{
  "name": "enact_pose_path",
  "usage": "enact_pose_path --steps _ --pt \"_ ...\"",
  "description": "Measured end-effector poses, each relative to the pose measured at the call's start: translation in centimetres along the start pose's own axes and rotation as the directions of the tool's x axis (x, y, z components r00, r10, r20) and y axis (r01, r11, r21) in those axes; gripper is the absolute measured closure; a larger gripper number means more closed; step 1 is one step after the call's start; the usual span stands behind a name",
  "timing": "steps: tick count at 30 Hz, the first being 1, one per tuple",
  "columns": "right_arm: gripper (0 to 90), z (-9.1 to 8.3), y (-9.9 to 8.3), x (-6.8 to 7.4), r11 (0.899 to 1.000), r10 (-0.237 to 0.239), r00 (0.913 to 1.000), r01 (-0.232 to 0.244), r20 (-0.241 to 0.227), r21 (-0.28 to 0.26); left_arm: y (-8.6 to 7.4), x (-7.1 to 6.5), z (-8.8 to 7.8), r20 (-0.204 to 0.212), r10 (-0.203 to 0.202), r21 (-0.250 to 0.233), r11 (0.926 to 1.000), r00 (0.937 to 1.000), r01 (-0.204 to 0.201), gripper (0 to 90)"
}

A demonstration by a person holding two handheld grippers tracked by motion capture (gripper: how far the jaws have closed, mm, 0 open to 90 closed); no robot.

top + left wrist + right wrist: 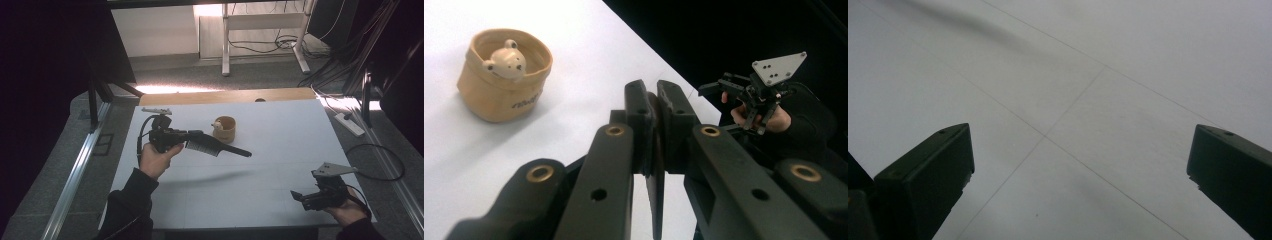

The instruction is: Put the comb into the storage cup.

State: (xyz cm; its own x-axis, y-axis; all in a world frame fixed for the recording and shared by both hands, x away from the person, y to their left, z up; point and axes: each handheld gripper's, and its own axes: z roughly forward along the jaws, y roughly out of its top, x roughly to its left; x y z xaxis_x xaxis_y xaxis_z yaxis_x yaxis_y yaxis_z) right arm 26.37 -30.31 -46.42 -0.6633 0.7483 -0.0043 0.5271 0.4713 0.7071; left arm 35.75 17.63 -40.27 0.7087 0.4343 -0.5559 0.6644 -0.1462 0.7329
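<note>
Ahead of you on the white table (280, 165) sits a tan fabric pot (224, 129) with a small cream bear figure (217, 125) peeking over its rim. Beyond the far edge you see grey carpet (200, 75), the white legs of a desk frame (226, 45), tangled black cables (265, 46), and what looks like a power strip (349, 124) at the right.

Dim room, dark toward 9 o'clock; sunlight glares from 12 o'clock; white matte table (280, 130) evenly lit, soft shadows, close jaws blurred.
</note>
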Motion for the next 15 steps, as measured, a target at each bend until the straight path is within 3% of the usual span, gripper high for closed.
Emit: enact_pose_path --steps 11,15 --pt "0.0 -1.5 -1.6 -0.7 0.996 0.080 0.9943 -0.082 0.070 0.020 0.7 0.7 -1.0 -0.015 -0.017 -0.013 0.9998 0.9997 0.017 83.9" --pt "0.0 -2.2 -1.8 -0.8 0.993 0.117 0.9894 -0.117 0.086 -0.005 1.1 0.7 -1.2 -0.020 -0.017 -0.012 0.9998 0.9997 0.016 83.9"
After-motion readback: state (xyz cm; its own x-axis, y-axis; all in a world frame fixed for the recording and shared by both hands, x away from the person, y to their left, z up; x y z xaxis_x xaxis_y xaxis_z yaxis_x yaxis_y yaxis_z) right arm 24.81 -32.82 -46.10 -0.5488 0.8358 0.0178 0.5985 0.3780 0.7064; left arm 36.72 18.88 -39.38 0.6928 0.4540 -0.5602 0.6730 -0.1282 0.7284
